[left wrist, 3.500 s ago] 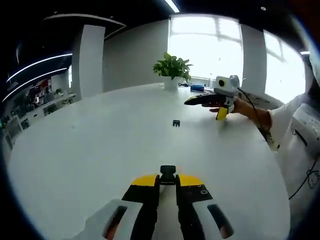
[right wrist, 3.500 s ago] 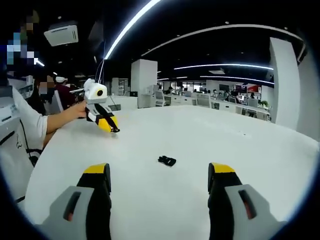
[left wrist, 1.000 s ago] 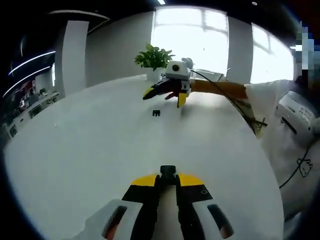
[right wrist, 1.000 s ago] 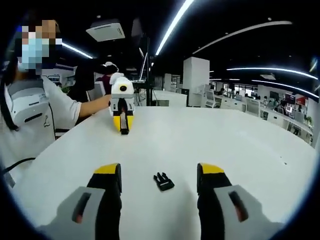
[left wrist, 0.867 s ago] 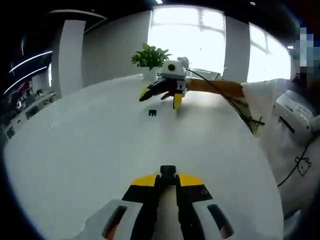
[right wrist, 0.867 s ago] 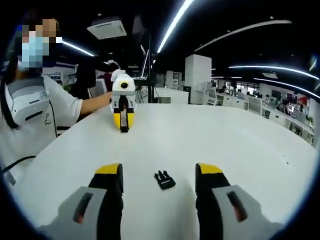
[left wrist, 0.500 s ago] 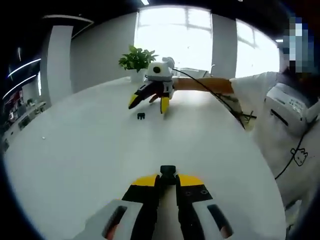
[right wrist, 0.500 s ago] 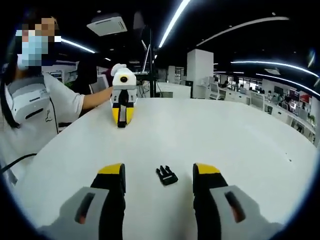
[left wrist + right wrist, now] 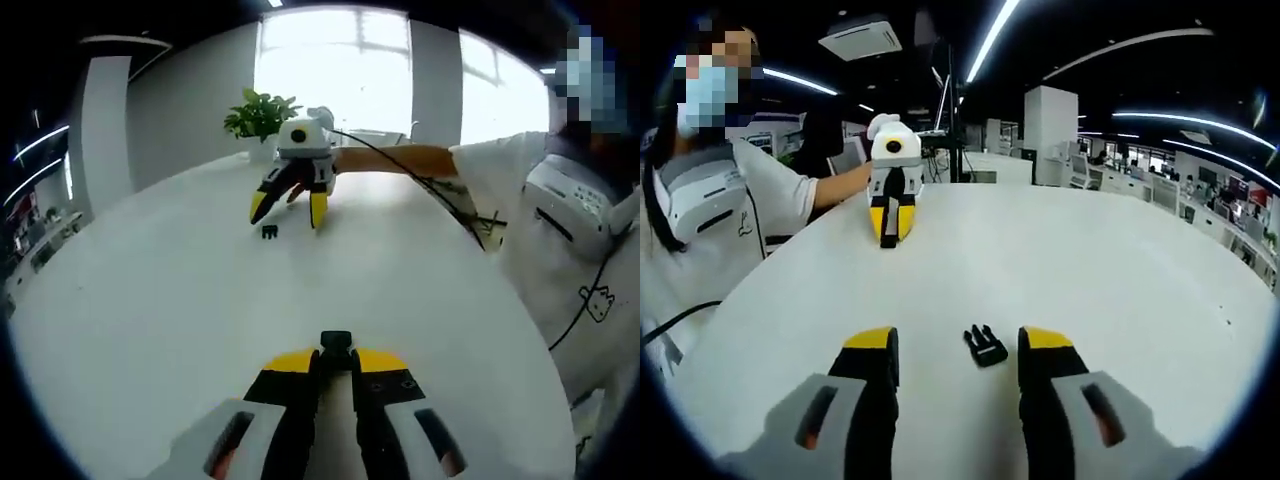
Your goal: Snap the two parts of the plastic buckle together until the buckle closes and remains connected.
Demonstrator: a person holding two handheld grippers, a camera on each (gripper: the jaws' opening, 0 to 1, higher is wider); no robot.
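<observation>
right gripper view, buckle part (image 9: 985, 346) between open jaws

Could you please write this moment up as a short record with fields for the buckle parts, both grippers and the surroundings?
surface: white round table
left gripper: jaws shut on a black buckle part
right gripper: jaws open, either side of the pronged buckle part
pronged buckle part: lying flat on the table, not gripped
buckle state: two parts apart, not snapped
background: potted plant at the far table edge by the windows
person: white sleeve, holding both grippers
</observation>
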